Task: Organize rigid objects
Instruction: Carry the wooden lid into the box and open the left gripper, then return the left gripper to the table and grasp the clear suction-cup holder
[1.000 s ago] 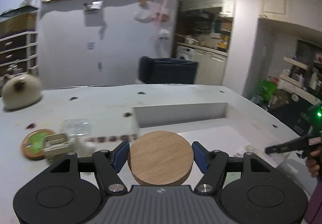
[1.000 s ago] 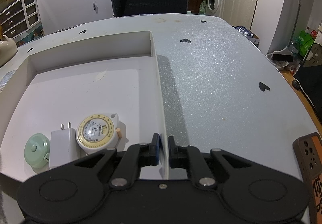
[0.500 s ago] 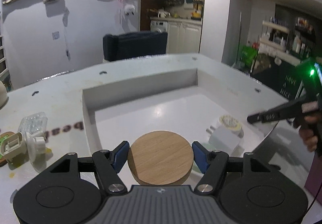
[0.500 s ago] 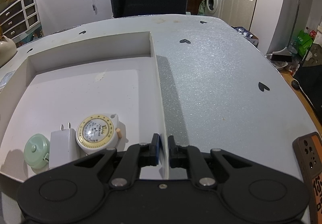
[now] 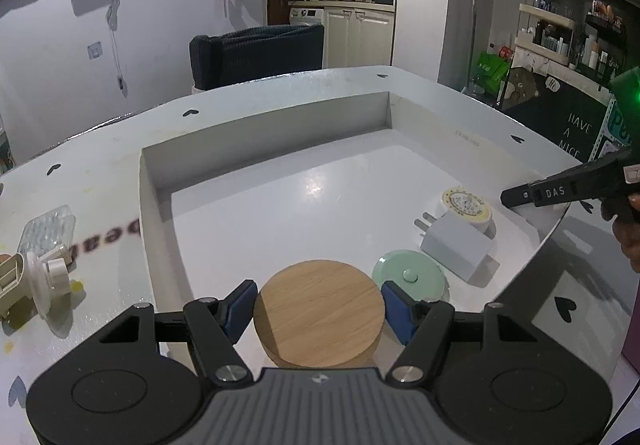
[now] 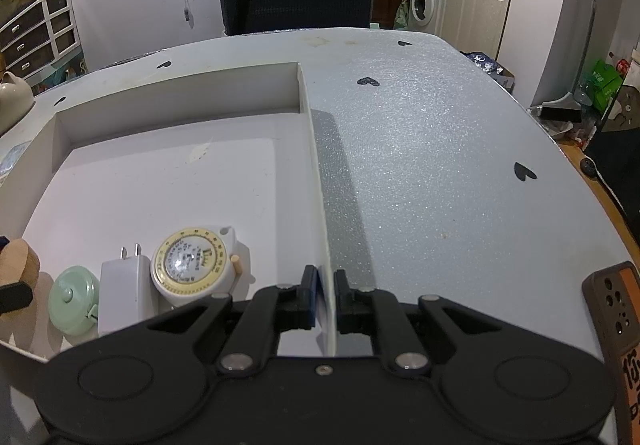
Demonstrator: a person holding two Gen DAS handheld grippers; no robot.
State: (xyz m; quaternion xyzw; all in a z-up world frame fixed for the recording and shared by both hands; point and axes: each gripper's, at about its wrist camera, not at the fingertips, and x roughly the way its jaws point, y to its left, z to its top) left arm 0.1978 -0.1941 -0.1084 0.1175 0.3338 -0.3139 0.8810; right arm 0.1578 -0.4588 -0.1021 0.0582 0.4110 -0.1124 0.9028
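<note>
Left of the left tool point(image 5: 318, 309), on the tabletop point(image 5: 100, 173) outside the tray: a clear plastic case point(image 5: 48, 229) and a white plastic fixture point(image 5: 40, 277), both unsorted.

Left tool is clamped on a round wooden disc point(image 5: 318, 309), held over the near part of the white tray point(image 5: 264, 133); I can't tell whether it touches the floor yet. Just right of the disc, inside the tray: mint-green round lid point(image 5: 408, 277), white plug adapter point(image 5: 456, 245), round tape measure point(image 5: 466, 205) beyond that.

Right tool point(image 6: 326, 297) pinches the tray's right wall, apparently steadying it. To its right, an orange-and-brown device point(image 6: 616, 325) sits on the tabletop.

Progress, my read: three items in, the disc about to be fourth, at least two left outside.
</note>
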